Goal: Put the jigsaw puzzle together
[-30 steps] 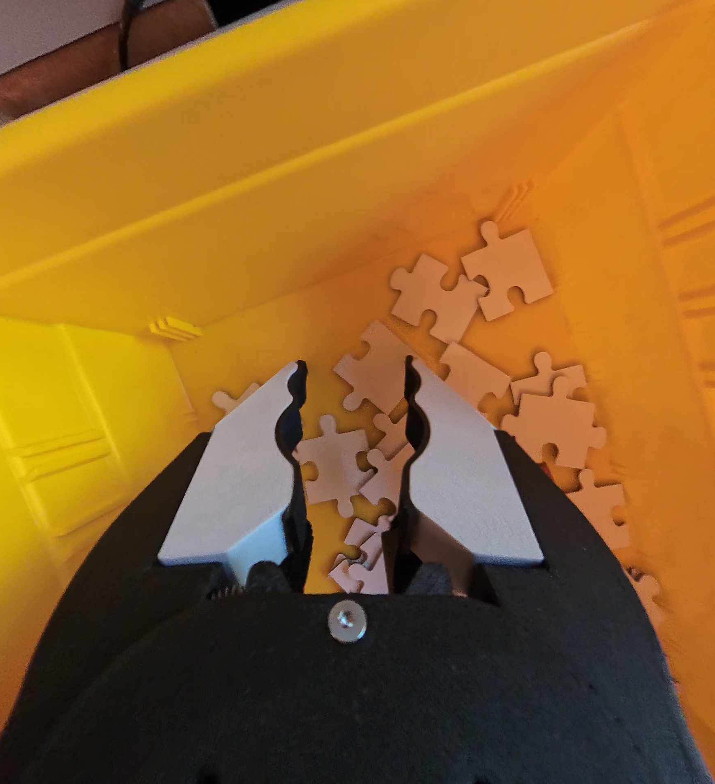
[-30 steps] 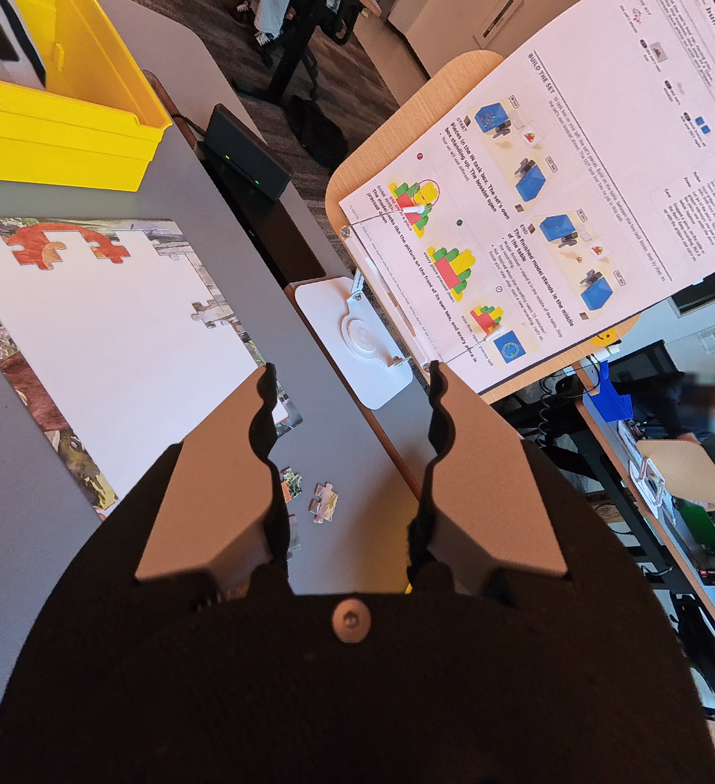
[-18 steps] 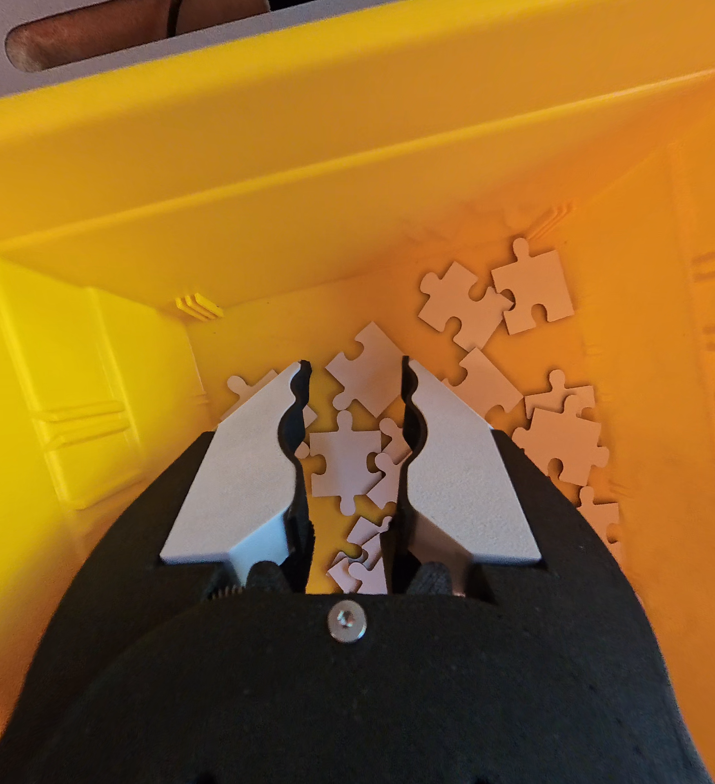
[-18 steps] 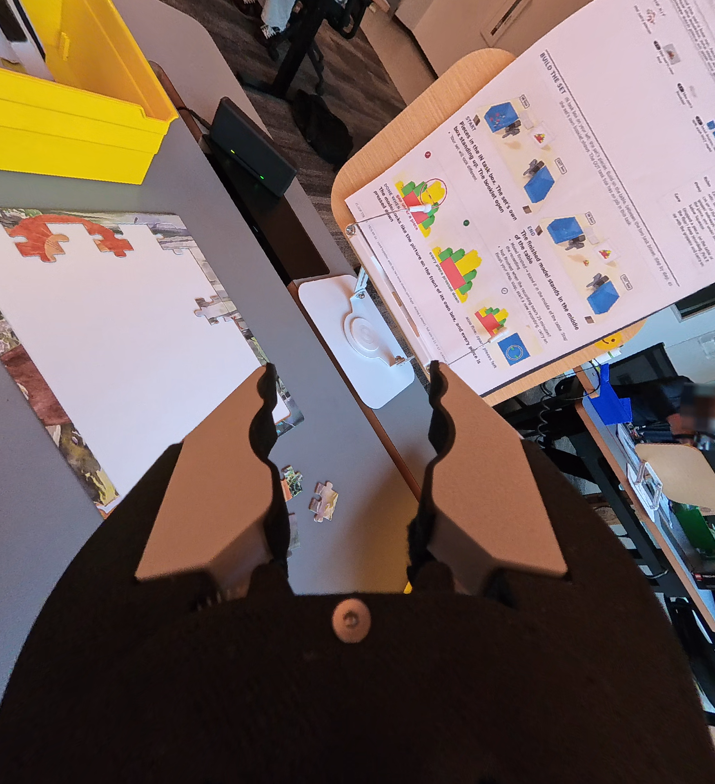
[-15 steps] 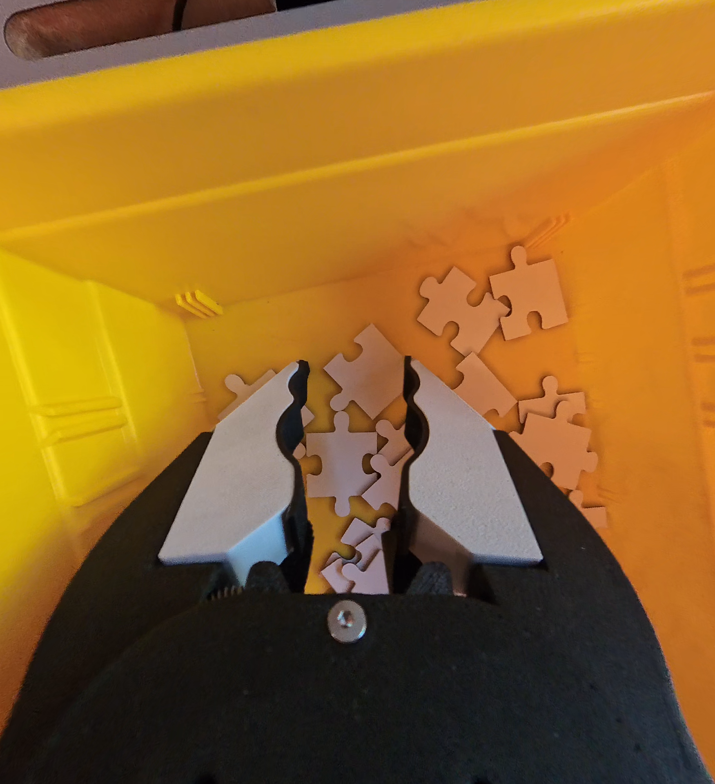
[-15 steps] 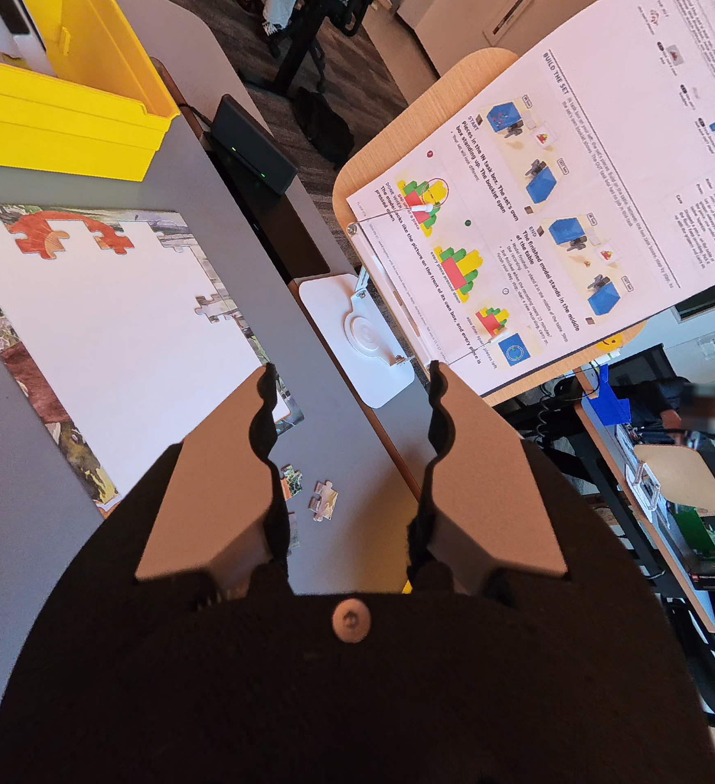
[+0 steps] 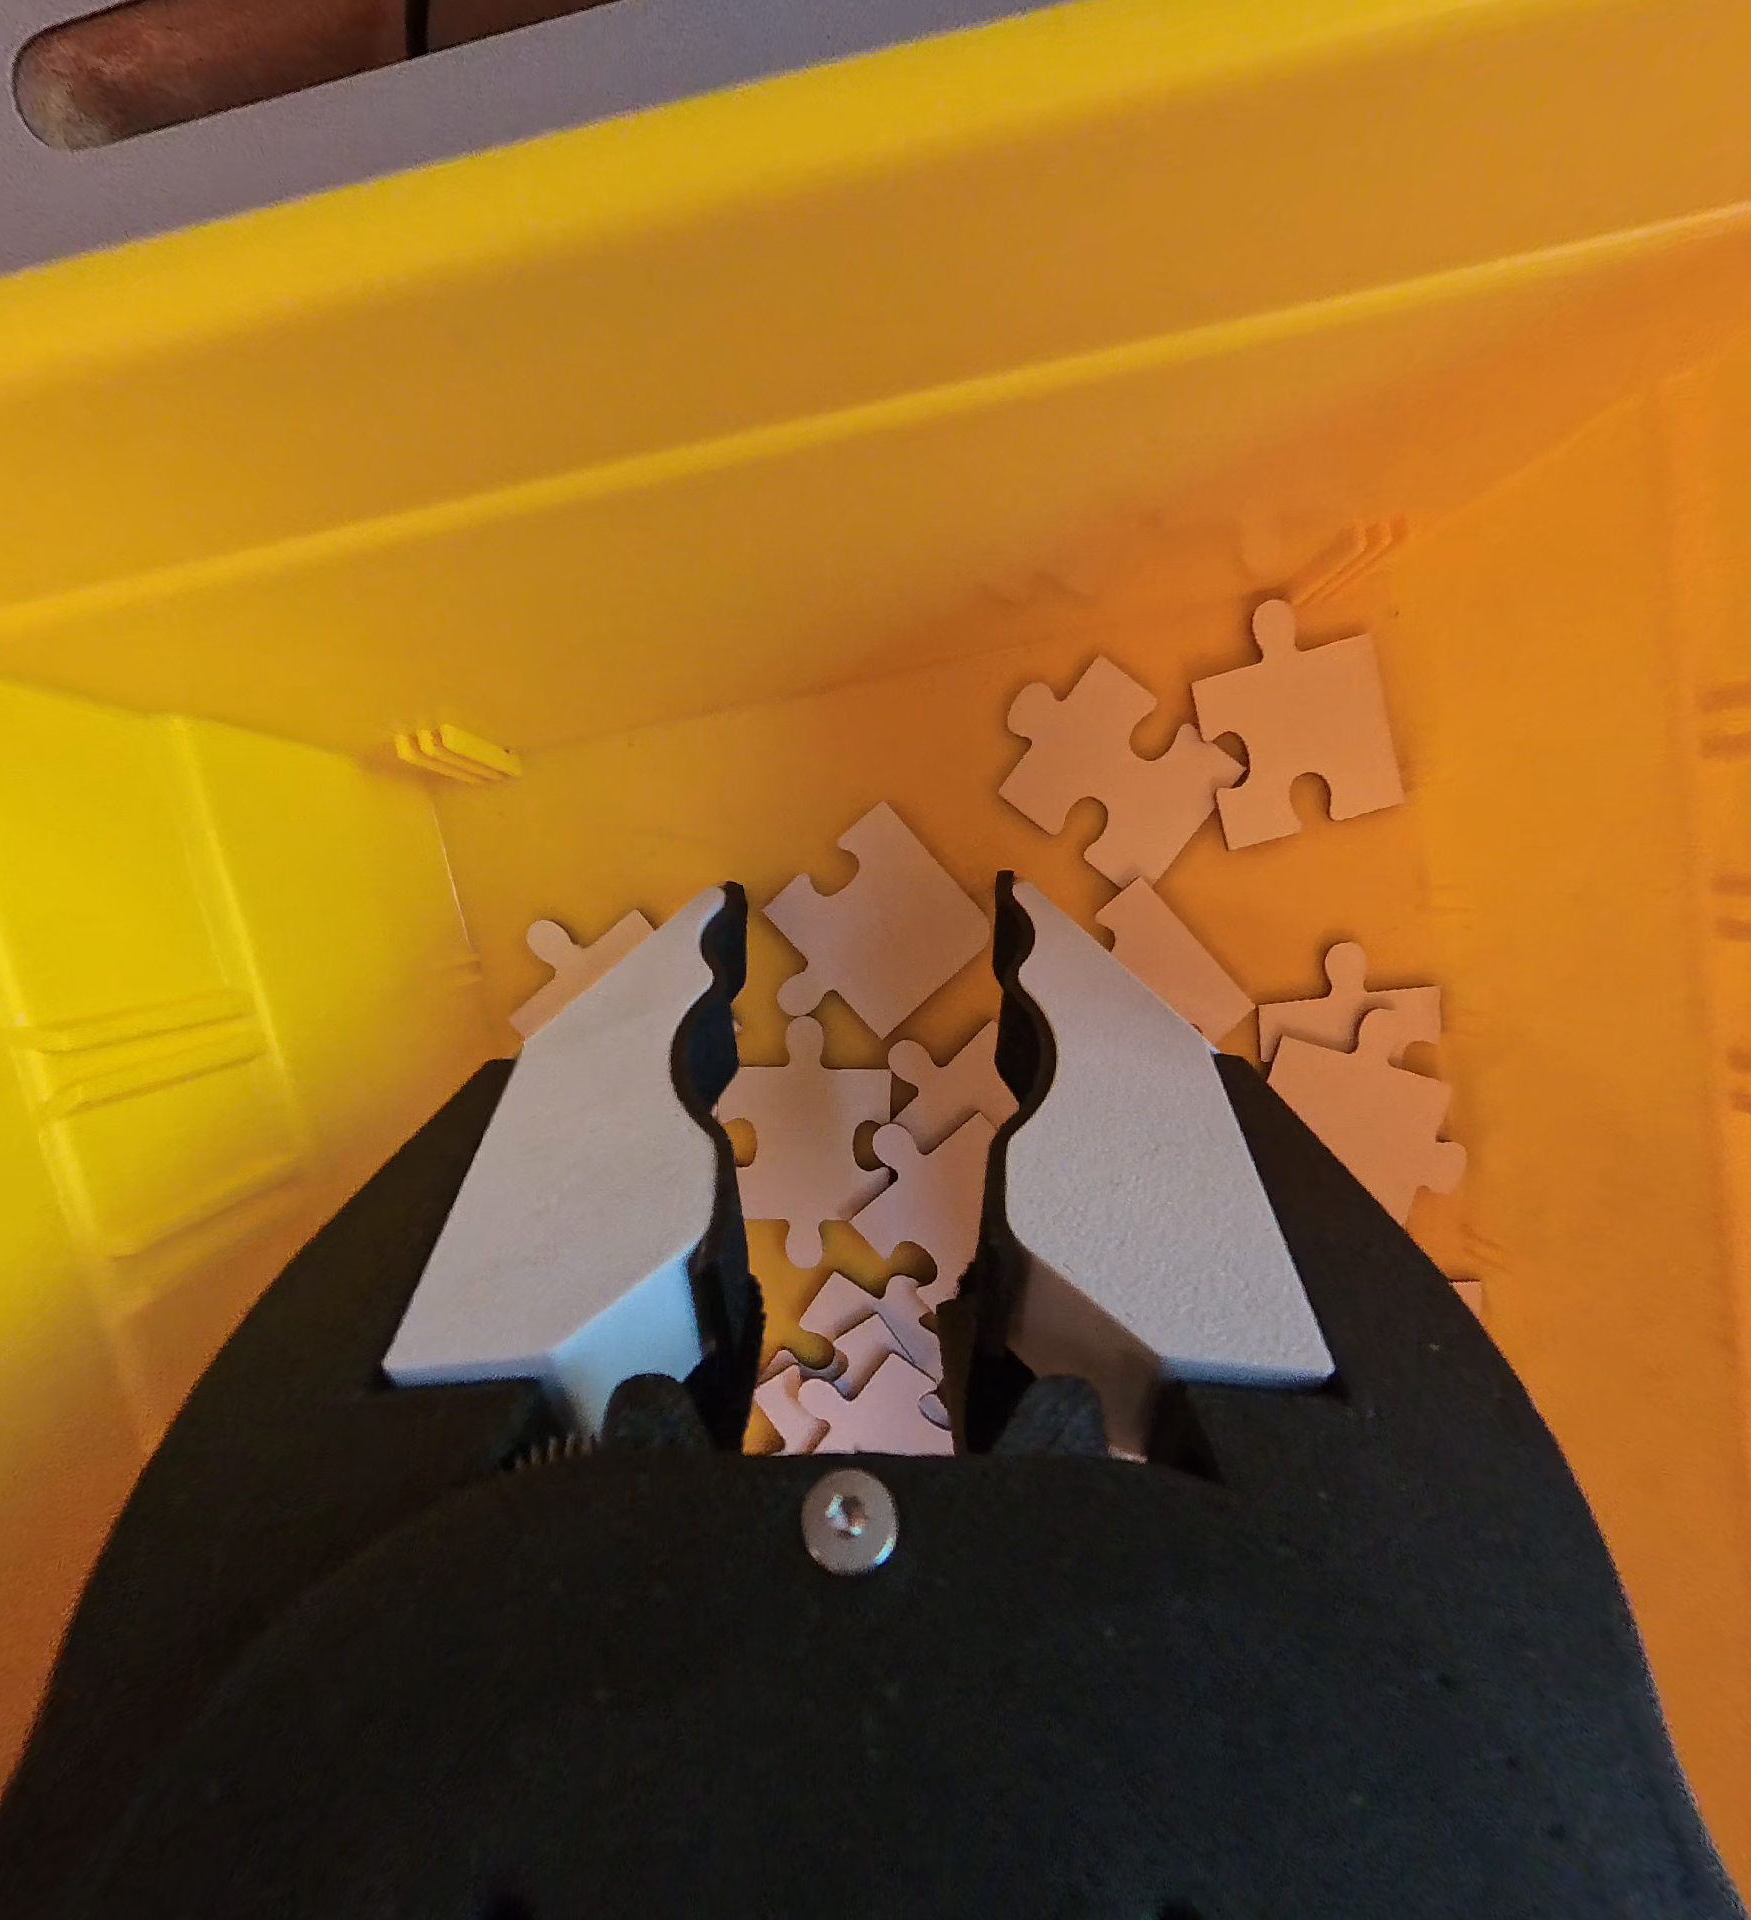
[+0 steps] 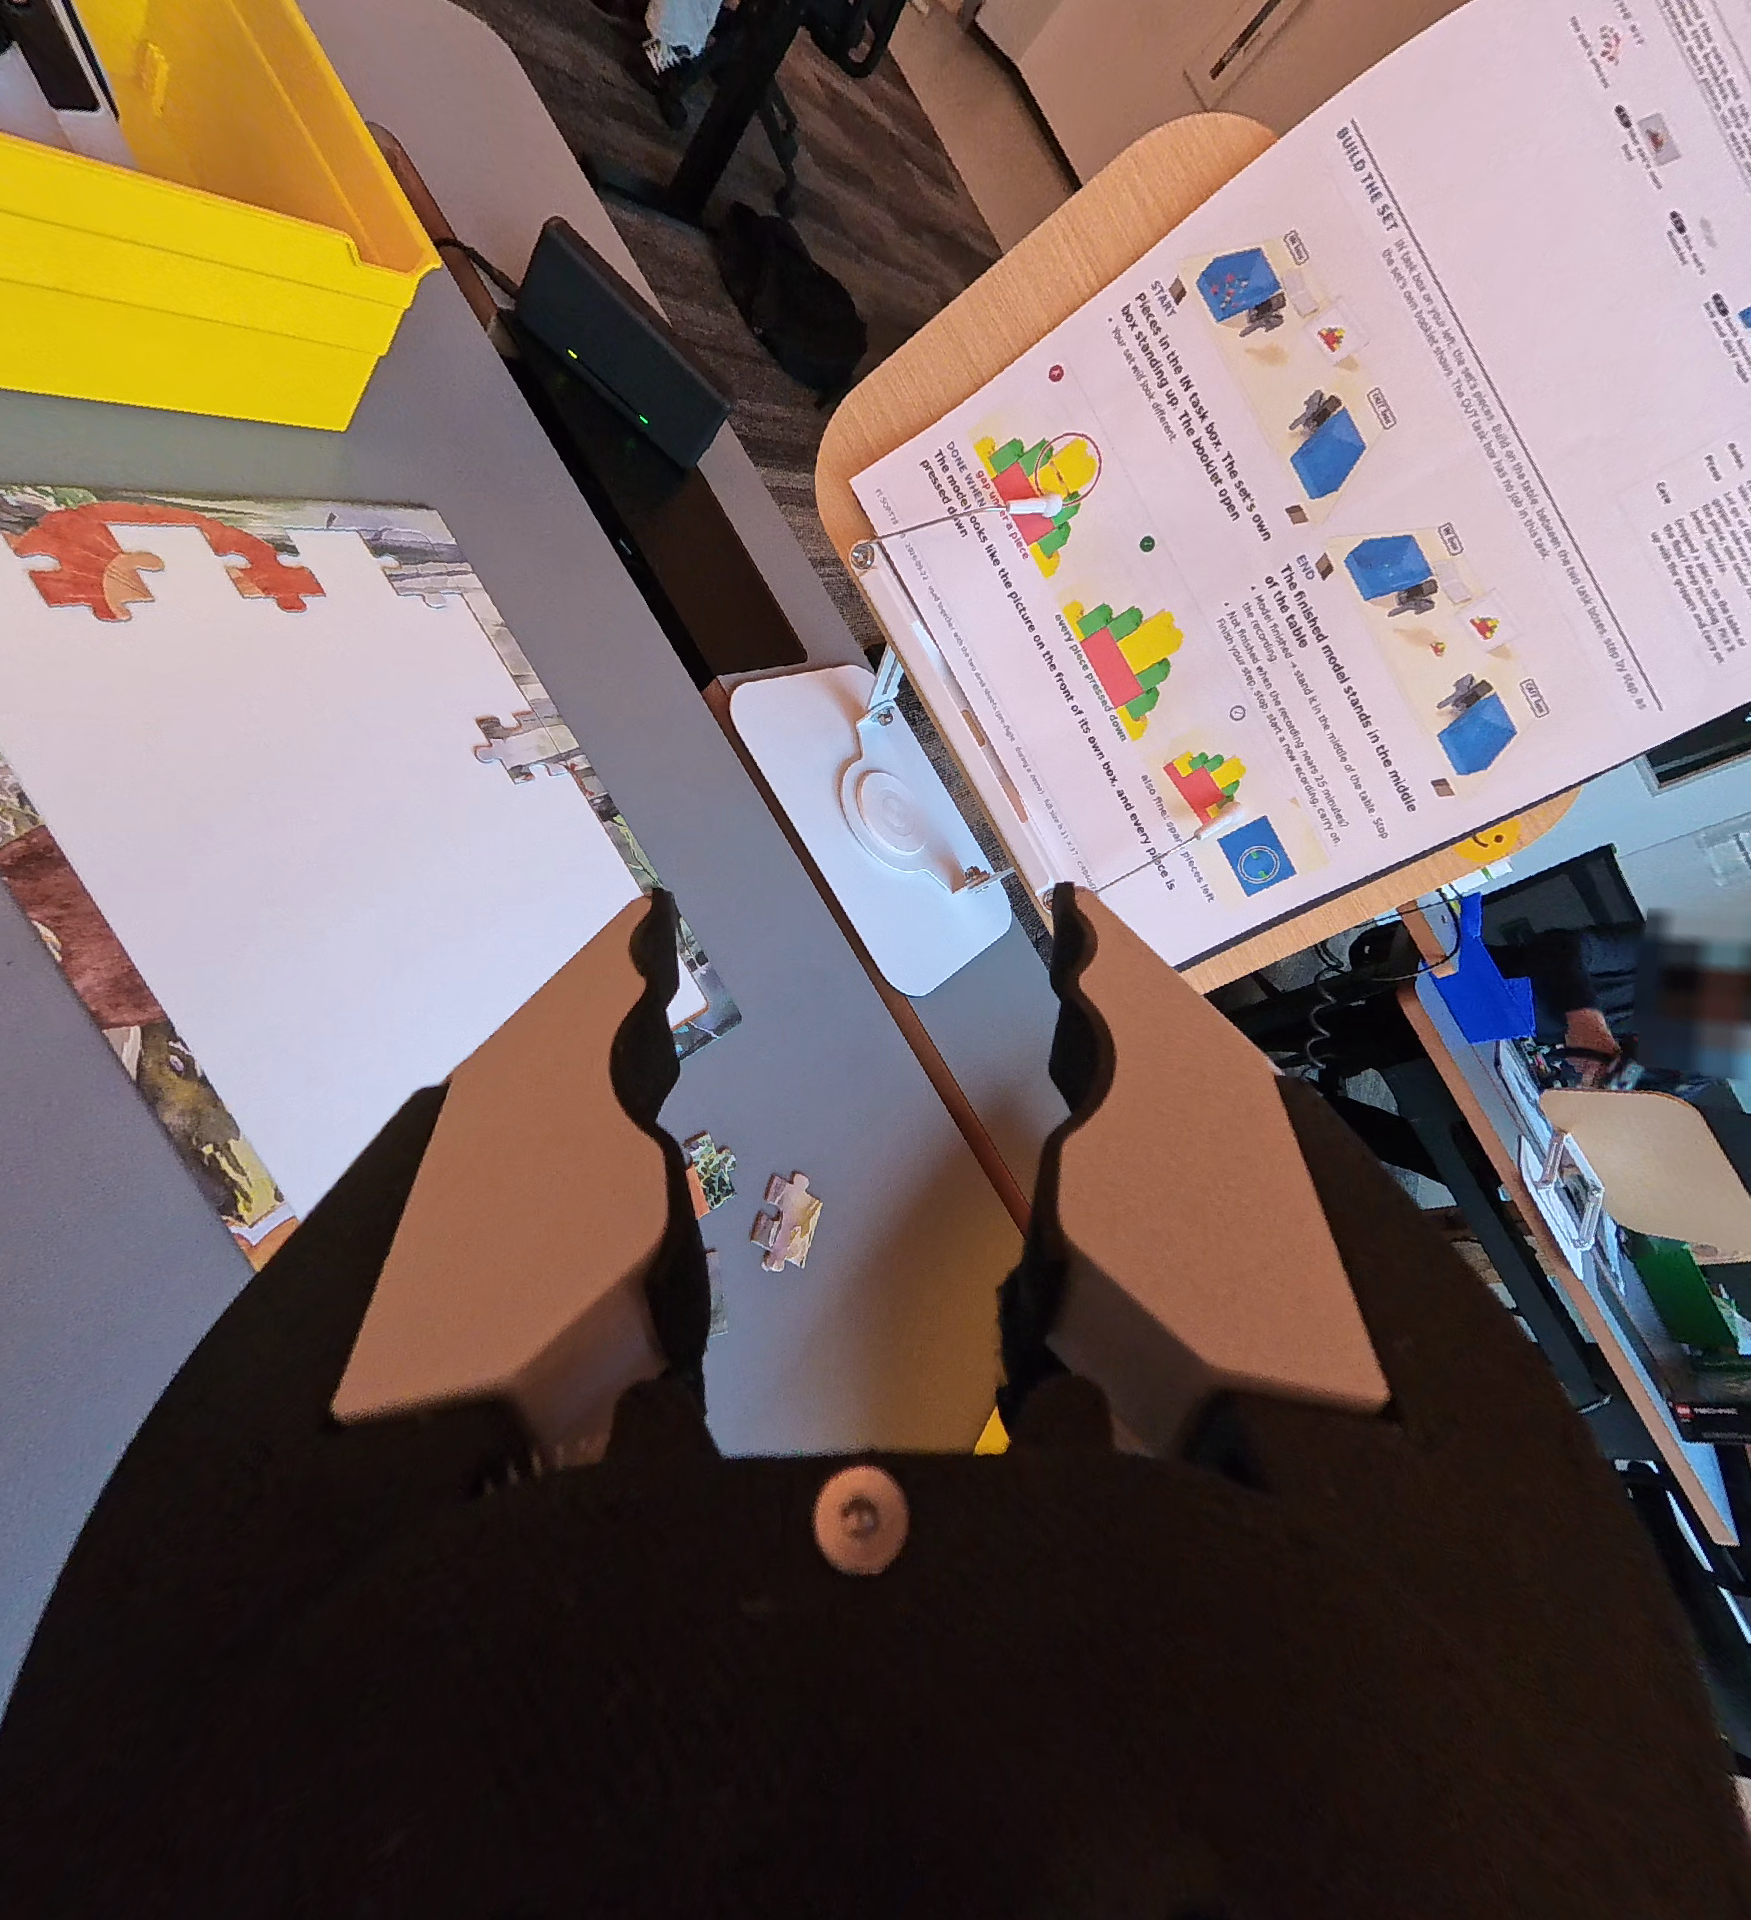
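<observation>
Left gripper (image 7: 869,914), fingers apart w/ nothing held, should drop onto one face-down piece (image 7: 809,1138) at frame centre in yellow bin (image 7: 642,468), avoiding overlapped neighbours; right gripper (image 8: 855,909) also apart, empty.

left inside bin (image 7: 850,436), right above table (image 8: 71,1403)

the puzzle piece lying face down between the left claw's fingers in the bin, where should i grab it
The puzzle piece lies flat on the floor of the yellow bin, so probably come straight down with the open left claw and pinch its two side edges. Its right side touches a neighbouring piece, which may lift too.
</observation>
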